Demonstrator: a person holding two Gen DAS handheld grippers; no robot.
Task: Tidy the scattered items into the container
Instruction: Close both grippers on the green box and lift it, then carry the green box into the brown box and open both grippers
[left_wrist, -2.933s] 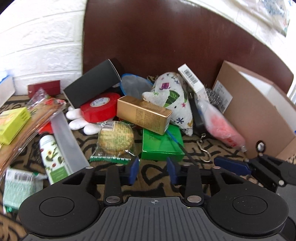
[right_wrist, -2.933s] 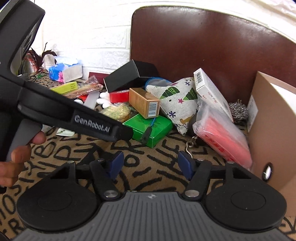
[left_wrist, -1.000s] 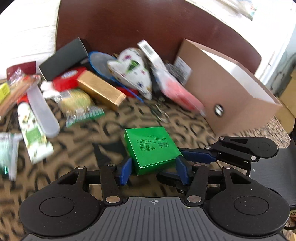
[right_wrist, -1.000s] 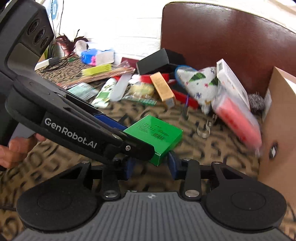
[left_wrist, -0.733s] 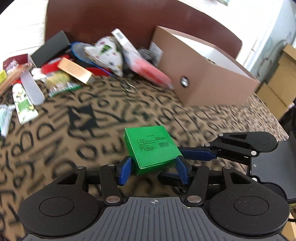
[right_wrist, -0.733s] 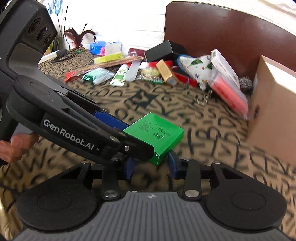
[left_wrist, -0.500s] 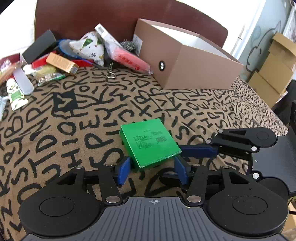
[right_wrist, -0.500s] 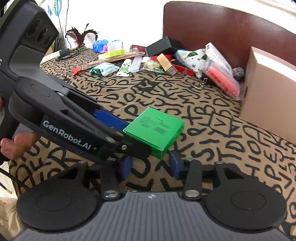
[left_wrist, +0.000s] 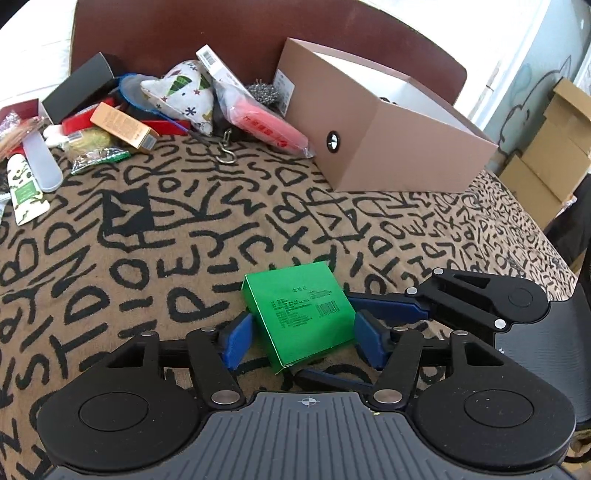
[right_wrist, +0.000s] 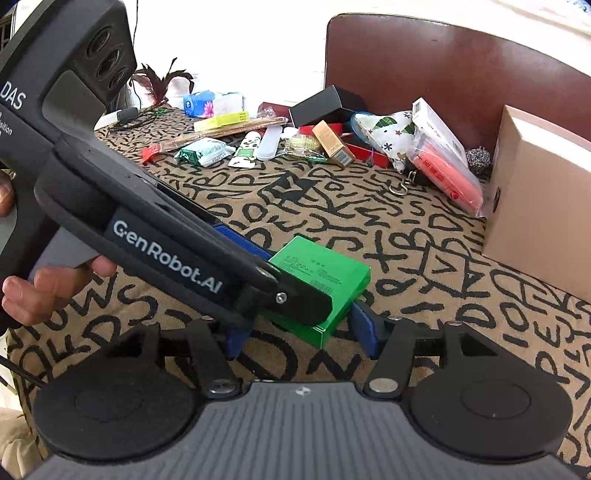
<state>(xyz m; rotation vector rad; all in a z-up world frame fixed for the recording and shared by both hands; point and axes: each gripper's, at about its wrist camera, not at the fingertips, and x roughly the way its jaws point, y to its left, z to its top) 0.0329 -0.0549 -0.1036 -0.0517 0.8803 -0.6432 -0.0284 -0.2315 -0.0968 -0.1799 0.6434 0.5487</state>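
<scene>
Plainly, the surface (left_wrist: 221, 229) is the biggest thing here: a tan cloth printed with black letters, soft and slightly rumpled, so a flat carton will not slide easily on it. The container (left_wrist: 406, 147) is a stiff brown cardboard box, open-topped and pale inside, standing toward the far right corner.

The left gripper (left_wrist: 303, 341) and the right gripper (right_wrist: 299, 338) both meet near the near edge. Their jaws have just been opening and now stand apart on either side of the green box (left_wrist: 299, 306) without pressing it. The box lies between them on the cloth, well apart from the container.

It looks like a release before a fresh hold. To do it well, one pair of jaws should probably close squarely on two opposite narrow sides. The faces are glossy card (a corner pinch would likely let it twist). The other gripper should draw clear first, since the two cross each other over the box.

Along the far edge sit the smaller things: a padded printed fabric cushion (left_wrist: 184, 92), a pink pack in clear film (left_wrist: 266, 125), a gold carton (left_wrist: 122, 125) and a small metal hook (left_wrist: 225, 155).
</scene>
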